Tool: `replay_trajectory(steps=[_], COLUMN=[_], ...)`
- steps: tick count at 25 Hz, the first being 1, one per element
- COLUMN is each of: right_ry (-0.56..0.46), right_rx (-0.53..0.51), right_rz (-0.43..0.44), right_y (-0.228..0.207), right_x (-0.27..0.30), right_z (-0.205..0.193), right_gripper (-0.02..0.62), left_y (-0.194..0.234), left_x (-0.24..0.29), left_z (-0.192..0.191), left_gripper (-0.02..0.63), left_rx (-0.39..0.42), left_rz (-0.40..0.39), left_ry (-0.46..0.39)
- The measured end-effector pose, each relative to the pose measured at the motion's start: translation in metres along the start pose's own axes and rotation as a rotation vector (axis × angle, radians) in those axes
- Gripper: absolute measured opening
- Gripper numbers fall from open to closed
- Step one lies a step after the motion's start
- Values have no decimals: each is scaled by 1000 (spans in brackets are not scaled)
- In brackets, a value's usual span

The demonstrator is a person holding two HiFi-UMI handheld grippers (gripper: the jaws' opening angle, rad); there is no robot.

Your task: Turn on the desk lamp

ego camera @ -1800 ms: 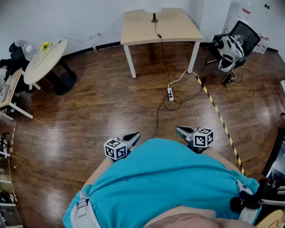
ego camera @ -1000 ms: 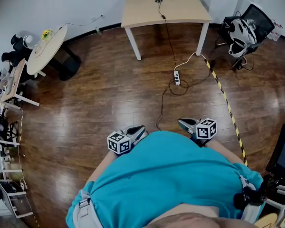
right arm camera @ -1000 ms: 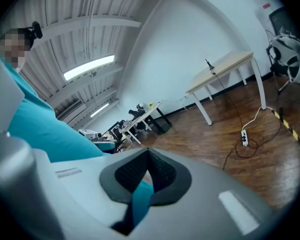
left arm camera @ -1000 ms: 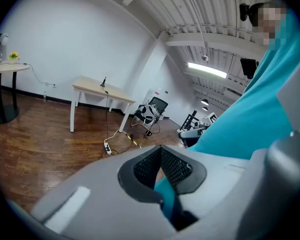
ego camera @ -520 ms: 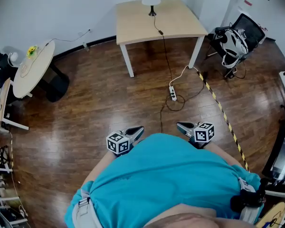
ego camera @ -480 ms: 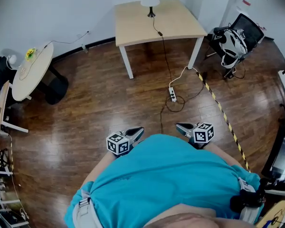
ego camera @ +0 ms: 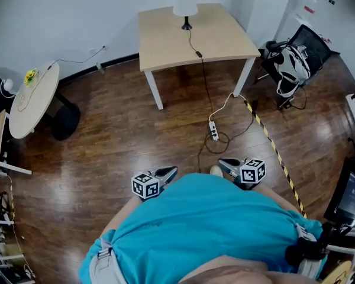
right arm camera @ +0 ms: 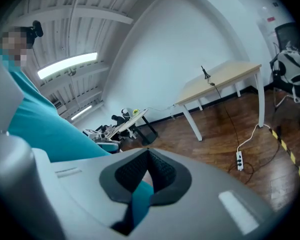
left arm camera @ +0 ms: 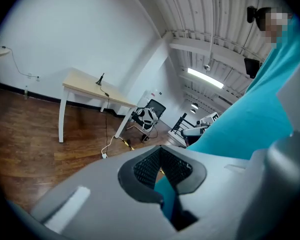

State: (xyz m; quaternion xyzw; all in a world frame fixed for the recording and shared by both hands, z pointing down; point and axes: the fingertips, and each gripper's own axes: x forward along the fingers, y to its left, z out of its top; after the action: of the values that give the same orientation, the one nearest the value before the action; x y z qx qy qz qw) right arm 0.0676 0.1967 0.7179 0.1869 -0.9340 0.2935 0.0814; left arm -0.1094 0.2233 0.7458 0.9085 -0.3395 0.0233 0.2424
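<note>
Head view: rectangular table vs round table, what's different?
The rectangular table stands on white corner legs; the round table sits on a dark central pedestal. The rectangular table carries the desk lamp, whose cable trails to the floor; the round table carries a small yellow item. Both have light wood tops.

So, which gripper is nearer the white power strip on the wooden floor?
Right. The right gripper is just short of the white power strip; the left gripper lies farther left.

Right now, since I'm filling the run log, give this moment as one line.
desk lamp on far table, untouched | left gripper shut, empty | right gripper shut, empty
</note>
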Motion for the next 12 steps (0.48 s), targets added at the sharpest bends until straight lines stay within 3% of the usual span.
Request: replay_trajectory(steps=[7,12], right_ry=[12,65], right_rx=[-49,-52], right_rz=[107,184], right_y=[-127,-202], right_x=[-19,-15], right_z=[94,134], right_gripper=[2,2], left_y=[29,43], left_x=[116,194], left_z=[59,82], left_gripper=[2,0], left_rx=[18,42], left_rz=[136,165], left_ry=[-62,0])
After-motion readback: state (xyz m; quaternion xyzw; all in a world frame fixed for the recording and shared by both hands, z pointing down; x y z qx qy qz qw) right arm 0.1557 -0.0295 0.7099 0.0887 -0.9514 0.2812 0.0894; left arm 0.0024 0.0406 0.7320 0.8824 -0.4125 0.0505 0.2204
